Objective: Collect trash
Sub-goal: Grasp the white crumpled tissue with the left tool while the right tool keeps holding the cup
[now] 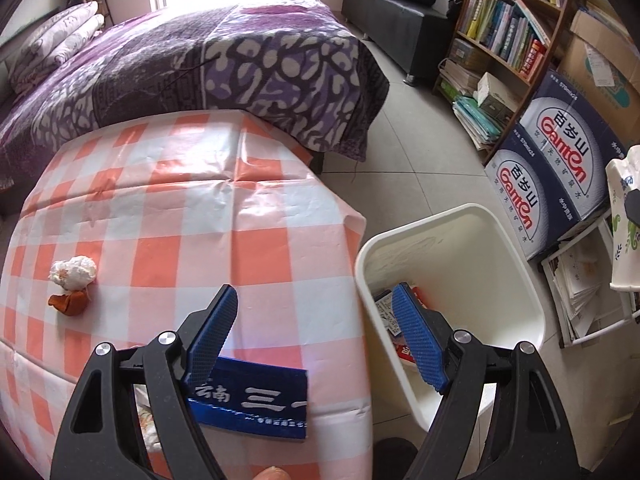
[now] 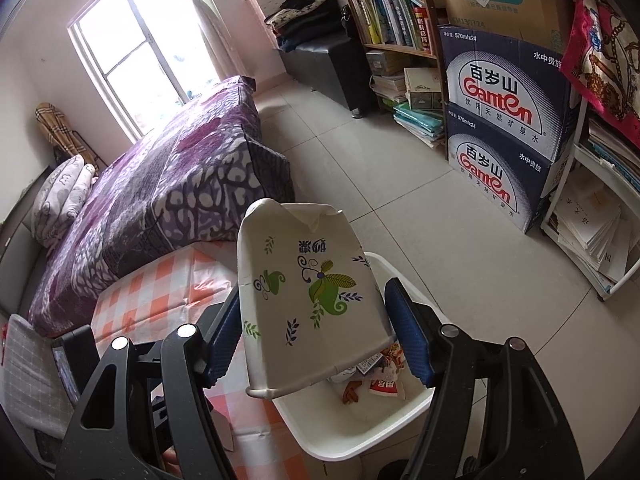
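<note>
My left gripper [image 1: 316,332] is open and empty above the table's right edge, over a blue packet [image 1: 256,404] lying on the checked cloth. A crumpled white paper ball [image 1: 74,272] and a brown scrap [image 1: 70,304] lie at the table's left. The white bin [image 1: 460,248] stands right of the table with wrappers inside. My right gripper [image 2: 316,332] holds a squashed paper cup [image 2: 308,300] with green leaf print between its blue pads, above the bin [image 2: 320,432]. The cup also shows in the left wrist view [image 1: 624,224] at the right edge.
A bed with a purple blanket [image 1: 200,60] stands behind the table. A bookshelf [image 1: 504,28], stacked Ganten water boxes [image 1: 560,160] and piles of papers [image 1: 576,288] line the right wall. Tiled floor lies between bed and shelves.
</note>
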Available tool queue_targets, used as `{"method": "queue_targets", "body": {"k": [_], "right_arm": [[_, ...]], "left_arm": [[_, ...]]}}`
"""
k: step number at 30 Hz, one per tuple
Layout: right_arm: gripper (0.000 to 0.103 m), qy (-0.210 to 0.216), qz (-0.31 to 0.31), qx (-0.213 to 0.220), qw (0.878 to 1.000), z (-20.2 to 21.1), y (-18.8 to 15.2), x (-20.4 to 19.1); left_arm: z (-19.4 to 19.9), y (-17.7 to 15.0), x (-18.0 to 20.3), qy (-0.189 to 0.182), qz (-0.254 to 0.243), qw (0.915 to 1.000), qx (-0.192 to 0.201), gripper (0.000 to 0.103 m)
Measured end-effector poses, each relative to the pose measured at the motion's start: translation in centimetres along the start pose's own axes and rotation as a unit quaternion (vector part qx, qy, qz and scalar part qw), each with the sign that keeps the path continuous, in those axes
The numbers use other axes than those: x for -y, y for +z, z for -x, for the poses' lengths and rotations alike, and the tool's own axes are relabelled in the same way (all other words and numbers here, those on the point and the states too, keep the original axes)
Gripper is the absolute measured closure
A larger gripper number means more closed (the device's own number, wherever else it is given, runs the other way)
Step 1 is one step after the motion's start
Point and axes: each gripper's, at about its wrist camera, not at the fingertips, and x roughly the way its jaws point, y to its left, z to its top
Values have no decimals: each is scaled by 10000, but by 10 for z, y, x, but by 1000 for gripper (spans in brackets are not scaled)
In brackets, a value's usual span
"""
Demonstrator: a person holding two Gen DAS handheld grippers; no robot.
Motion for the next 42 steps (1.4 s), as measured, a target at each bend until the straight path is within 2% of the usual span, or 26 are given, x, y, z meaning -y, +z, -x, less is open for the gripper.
{"method": "queue_targets", "body": {"k": [7, 13, 16, 20, 22, 25, 31, 35, 42], "right_arm": [[38, -25, 316, -166, 9994, -9, -15, -28], [38, 63, 612, -421, 9972, -17, -33, -51], [38, 156, 865, -613, 9942, -23, -48, -65], [38, 296, 1169, -890, 9887, -31, -65, -85], [38, 389, 1280, -1016, 9858, -33, -73, -93], [37, 513, 1408, -1172, 9817, -36, -83, -104], [37, 602, 1702, -1330, 9745, -34, -107, -127], [37, 734, 1753, -1638, 9680, -33, -131, -132], [37, 608, 1818, -2217, 9561, -34, -189, -132]], "left_arm": [[11, -1, -52, 440, 401, 9981, -145, 25], [15, 1, -101, 735, 647, 9939, -505, 25], [12, -4, -134, 741, 1047, 9881, -844, 25], [10, -22, -174, 616, 1699, 9750, -1296, 25], [10, -33, -183, 615, 1739, 9716, -1483, 25], [15, -47, -188, 692, 1630, 9710, -1605, 25], [28, -74, -194, 432, 1682, 9688, -1766, 25], [37, -86, -198, 282, 1835, 9672, -1736, 25], [26, -110, -205, -288, 2590, 9446, -1996, 28]]}}
